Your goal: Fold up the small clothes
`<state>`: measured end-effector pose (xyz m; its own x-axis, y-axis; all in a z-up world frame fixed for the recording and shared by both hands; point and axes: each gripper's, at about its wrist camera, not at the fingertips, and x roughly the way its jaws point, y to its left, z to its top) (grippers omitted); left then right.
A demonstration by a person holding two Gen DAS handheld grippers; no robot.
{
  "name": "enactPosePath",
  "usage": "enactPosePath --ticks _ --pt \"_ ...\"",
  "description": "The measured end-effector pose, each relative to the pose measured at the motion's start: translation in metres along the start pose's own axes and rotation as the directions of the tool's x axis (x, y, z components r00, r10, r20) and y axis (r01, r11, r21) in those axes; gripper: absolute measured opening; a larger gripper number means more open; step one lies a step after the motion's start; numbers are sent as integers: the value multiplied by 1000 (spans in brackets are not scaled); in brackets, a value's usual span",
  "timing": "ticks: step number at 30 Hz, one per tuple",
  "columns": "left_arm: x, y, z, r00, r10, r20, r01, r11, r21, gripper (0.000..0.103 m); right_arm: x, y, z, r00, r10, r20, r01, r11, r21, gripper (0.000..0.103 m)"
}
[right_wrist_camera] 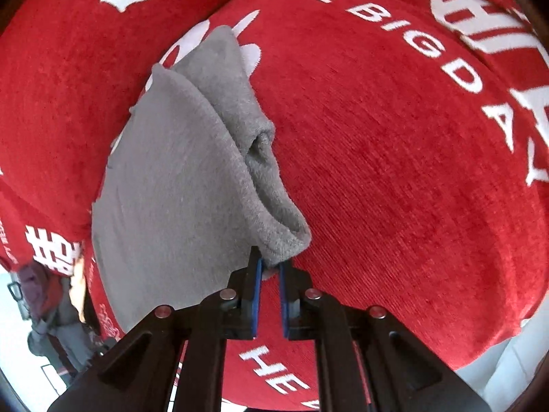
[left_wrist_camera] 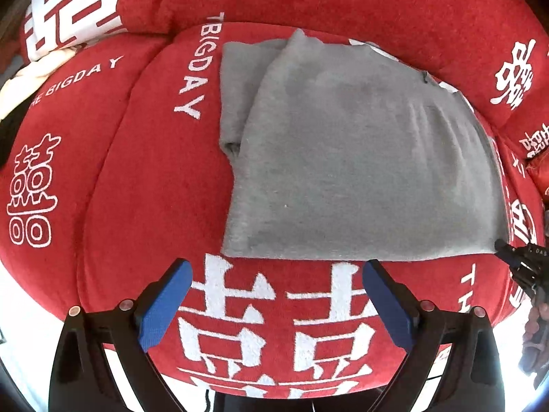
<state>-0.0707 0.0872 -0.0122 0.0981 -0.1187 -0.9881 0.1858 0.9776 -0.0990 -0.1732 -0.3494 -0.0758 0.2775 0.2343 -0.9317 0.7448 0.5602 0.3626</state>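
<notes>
In the left wrist view, the left tongs (left_wrist_camera: 276,304) hang wide open and empty, their blue pads (left_wrist_camera: 164,305) spread apart over a red cushion (left_wrist_camera: 144,206) printed with large white characters. Just past the tips lies the grey garment (left_wrist_camera: 360,171), folded into a rough rectangle and resting flat on the cushion, its near edge running across just beyond the pads. A second layer of the same cloth sticks out along its left side, ending in a small rolled corner. White lettering reading "BIGDAY" runs beside it. At the garment's near right corner the dark tip of the right tongs (left_wrist_camera: 511,257) touches the cloth.

In the right wrist view, the right tongs (right_wrist_camera: 270,267) are nearly closed, the blue pads (right_wrist_camera: 257,295) a narrow gap apart, and they pinch a thick rolled hem at the corner of the garment (right_wrist_camera: 171,178). From there the cloth spreads away to the left, with a folded ridge running up toward the far end. More red cushions (right_wrist_camera: 394,137) with white print lie to the right and behind.
</notes>
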Motion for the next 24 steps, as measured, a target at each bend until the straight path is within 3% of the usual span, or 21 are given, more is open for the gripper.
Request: enactPosePath --ticks 9,11,13,14,24 --pt "0 -6 1 1000 -3 -5 3 1000 -3 100 -20 27 -17 999 -37 -22 34 992 -120 13" --pt "1 -8 1 1000 -4 -6 4 1000 1 100 -19 37 -23 999 -35 -38 29 988 -150 18" --pt "1 -9 2 1000 -6 -8 6 1000 2 100 -14 47 -29 998 -26 -56 17 986 -166 37" --pt "2 -10 2 1000 -6 -9 6 1000 4 100 -11 54 -32 998 -17 -67 5 984 -177 39" --pt "8 -3 -2 999 -29 -15 29 999 -35 100 27 99 -61 979 52 -200 -98 968 -230 41"
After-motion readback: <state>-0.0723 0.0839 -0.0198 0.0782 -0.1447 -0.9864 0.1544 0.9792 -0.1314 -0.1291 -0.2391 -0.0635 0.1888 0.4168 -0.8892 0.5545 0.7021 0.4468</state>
